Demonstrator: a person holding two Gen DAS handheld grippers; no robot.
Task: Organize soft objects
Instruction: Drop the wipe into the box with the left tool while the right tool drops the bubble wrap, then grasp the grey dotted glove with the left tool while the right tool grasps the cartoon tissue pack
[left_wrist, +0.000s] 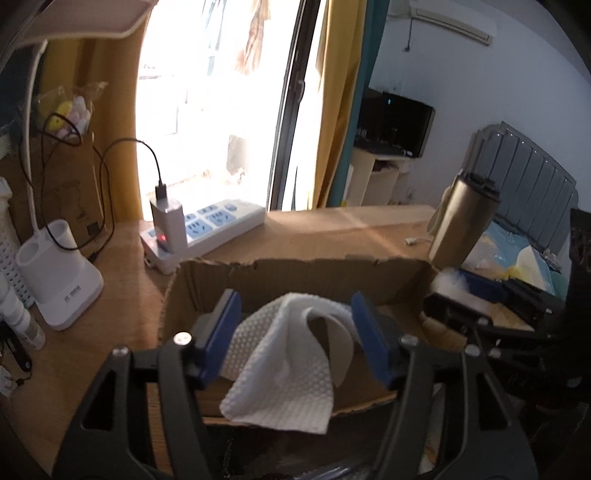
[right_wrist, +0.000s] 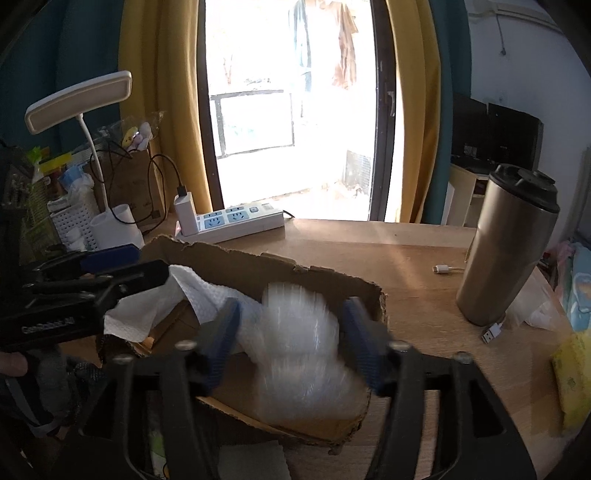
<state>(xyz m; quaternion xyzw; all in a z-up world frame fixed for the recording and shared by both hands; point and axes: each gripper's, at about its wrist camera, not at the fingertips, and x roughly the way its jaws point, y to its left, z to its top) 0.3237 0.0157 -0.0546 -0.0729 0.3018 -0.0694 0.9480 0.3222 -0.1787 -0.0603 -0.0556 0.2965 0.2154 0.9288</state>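
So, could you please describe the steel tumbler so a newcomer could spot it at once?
Start at the wooden desk before the bright window. Right of the torn cardboard box stands the tumbler, upright, brushed metal with a black lid. It is the tallest thing on that side, with white cable ends at its foot.

Very little here can actually be read. On the side of the left tongs' black body (right_wrist: 48, 325), seen from the right wrist camera, there is a line of pale embossed lettering, but it is too blurred to spell out. The white lamp base (left_wrist: 64, 291) on the desk carries a small grey printed mark low on its front, also too small to make out.
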